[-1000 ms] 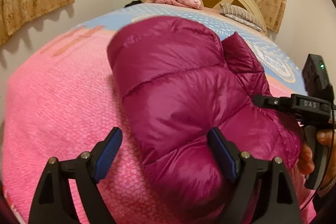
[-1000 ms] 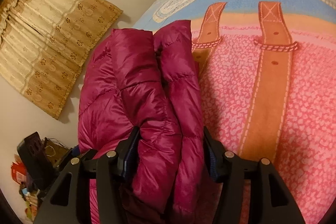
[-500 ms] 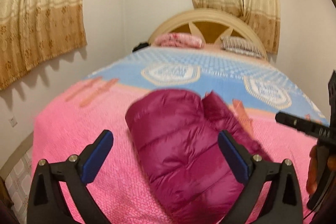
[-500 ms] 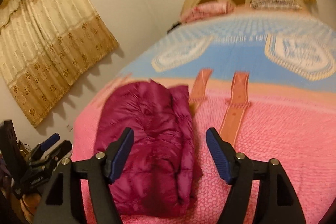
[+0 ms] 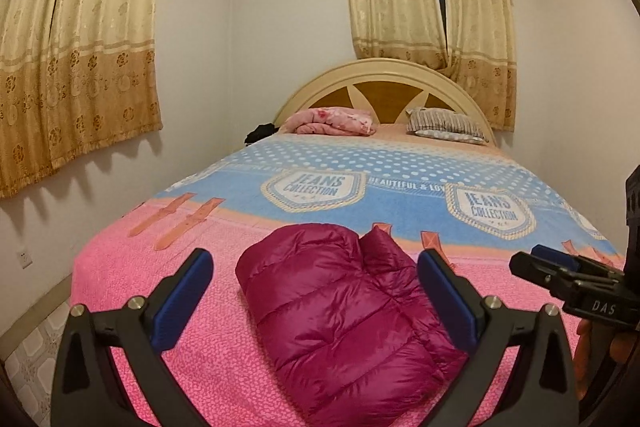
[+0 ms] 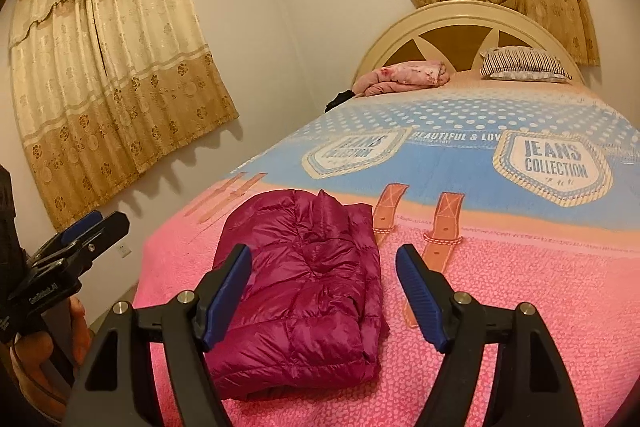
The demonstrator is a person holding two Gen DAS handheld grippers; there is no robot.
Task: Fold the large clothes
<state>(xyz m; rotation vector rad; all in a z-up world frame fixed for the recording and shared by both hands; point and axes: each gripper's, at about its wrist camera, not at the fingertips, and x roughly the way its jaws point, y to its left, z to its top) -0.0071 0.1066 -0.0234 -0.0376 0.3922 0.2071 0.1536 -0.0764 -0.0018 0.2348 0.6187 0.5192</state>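
A magenta puffer jacket [image 5: 340, 307] lies folded into a thick bundle on the pink end of the bedspread [image 5: 168, 307]. My left gripper [image 5: 316, 263] hovers above and short of it, open wide, with nothing touching its blue pads. The right wrist view shows the same jacket [image 6: 312, 291] lying flat, and my right gripper [image 6: 324, 255] is open above its near end, clear of the fabric. Each gripper appears in the other's view: the right gripper [image 5: 560, 275] at the right edge, the left gripper [image 6: 80, 231] at the left edge, held by a hand.
The bed runs away to a round headboard [image 5: 384, 79], with a folded pink blanket [image 5: 332, 121] and a striped pillow [image 5: 444, 123] in front of it. Walls with beige curtains [image 5: 76, 59] close in on the left. Tiled floor [image 5: 28, 343] shows at the bed's left edge.
Both grippers opened, let go of the jacket, then rose and drew back. The jacket now lies on the bed by itself and looks smaller in both views.
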